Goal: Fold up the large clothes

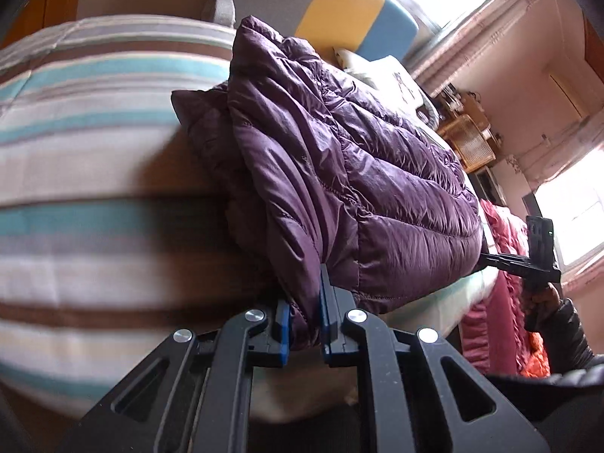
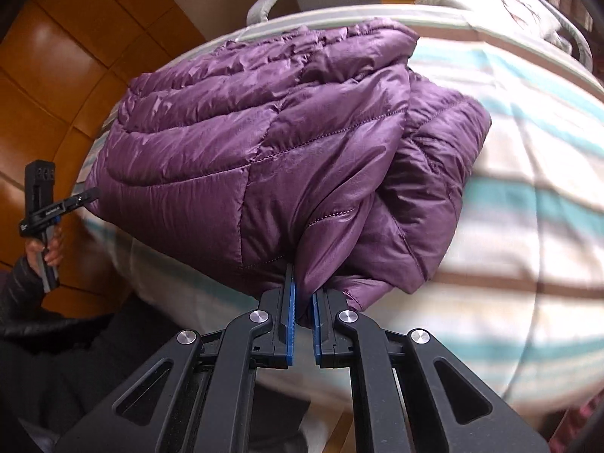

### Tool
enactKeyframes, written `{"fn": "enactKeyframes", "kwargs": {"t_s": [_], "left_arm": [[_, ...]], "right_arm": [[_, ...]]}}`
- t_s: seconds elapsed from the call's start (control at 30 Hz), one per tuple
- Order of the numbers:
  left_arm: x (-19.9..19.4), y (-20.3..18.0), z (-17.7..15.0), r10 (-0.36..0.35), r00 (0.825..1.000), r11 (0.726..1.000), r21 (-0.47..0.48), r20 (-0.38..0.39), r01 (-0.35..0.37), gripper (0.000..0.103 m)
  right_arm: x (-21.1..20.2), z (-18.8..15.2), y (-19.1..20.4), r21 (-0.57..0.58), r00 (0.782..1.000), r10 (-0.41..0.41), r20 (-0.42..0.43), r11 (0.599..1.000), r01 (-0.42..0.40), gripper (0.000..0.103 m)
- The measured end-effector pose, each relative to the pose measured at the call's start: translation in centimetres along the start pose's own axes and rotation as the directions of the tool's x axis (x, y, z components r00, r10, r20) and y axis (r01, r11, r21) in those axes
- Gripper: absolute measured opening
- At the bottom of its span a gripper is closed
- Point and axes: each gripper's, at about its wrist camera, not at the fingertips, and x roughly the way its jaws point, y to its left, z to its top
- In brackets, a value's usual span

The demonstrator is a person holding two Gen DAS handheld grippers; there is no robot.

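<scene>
One purple quilted puffer jacket (image 1: 370,173) lies bundled on one bed covered by a single sheet striped in teal, brown and cream (image 1: 83,158). Two black two-finger grippers with blue pads are present: the left gripper (image 1: 305,317) and the right gripper (image 2: 302,311), each with two fingers pinching the jacket's fabric. Each is held by one hand, so two hands show: the right hand (image 1: 543,298) and the left hand (image 2: 49,245). One pale pillow (image 1: 392,75) sits at the bed's far end. One pink ruffled cloth (image 1: 502,264) hangs beside the bed.
</scene>
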Motion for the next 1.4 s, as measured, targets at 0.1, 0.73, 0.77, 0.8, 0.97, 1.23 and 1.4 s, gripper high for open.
{"fn": "enactKeyframes", "kwargs": {"t_s": [0.1, 0.73, 0.77, 0.8, 0.97, 1.23, 1.4], "left_arm": [[-0.2, -0.8, -1.8, -0.005, 1.0, 1.0, 0.006, -0.025, 0.005, 0.011], [-1.2, -0.8, 5.7, 0.046, 0.986, 0.999, 0.016, 0.161, -0.05, 0.042], [-0.6, -1.2, 6.1, 0.057, 0.985, 0.998, 0.018, 0.163, -0.061, 0.042], [0.4, -1.9, 6.7, 0.061, 0.986, 0.998, 0.019, 0.154, -0.065, 0.043], [4.0, -2.2, 8.7, 0.105, 0.987, 0.994, 0.003, 0.121, -0.106, 0.044], [5.3, -4.0, 8.8, 0.181, 0.974, 0.979, 0.071, 0.133, -0.191, 0.001], [3.0, -4.6, 9.0, 0.179, 0.963, 0.977, 0.076, 0.202, -0.197, 0.0]], "right_arm": [[-0.9, -1.9, -0.1, 0.017, 1.0, 0.002, -0.008, 1.0, -0.002, 0.007], [-3.7, 7.1, 1.7, -0.011, 0.954, -0.176, 0.244, 0.983, 0.184, 0.041], [-3.2, 8.0, 2.3, -0.011, 0.95, -0.189, 0.248, 0.98, 0.197, 0.041], [-2.3, 9.3, 2.7, -0.009, 0.946, -0.206, 0.249, 0.977, 0.215, 0.041], [2.1, 12.9, 2.3, 0.046, 0.942, -0.283, 0.179, 0.959, 0.279, 0.041], [4.1, 13.7, 2.6, 0.02, 0.948, -0.268, 0.172, 0.963, 0.269, 0.003], [1.6, 13.7, 3.4, 0.035, 0.926, -0.271, 0.262, 0.962, 0.272, 0.003]]}}
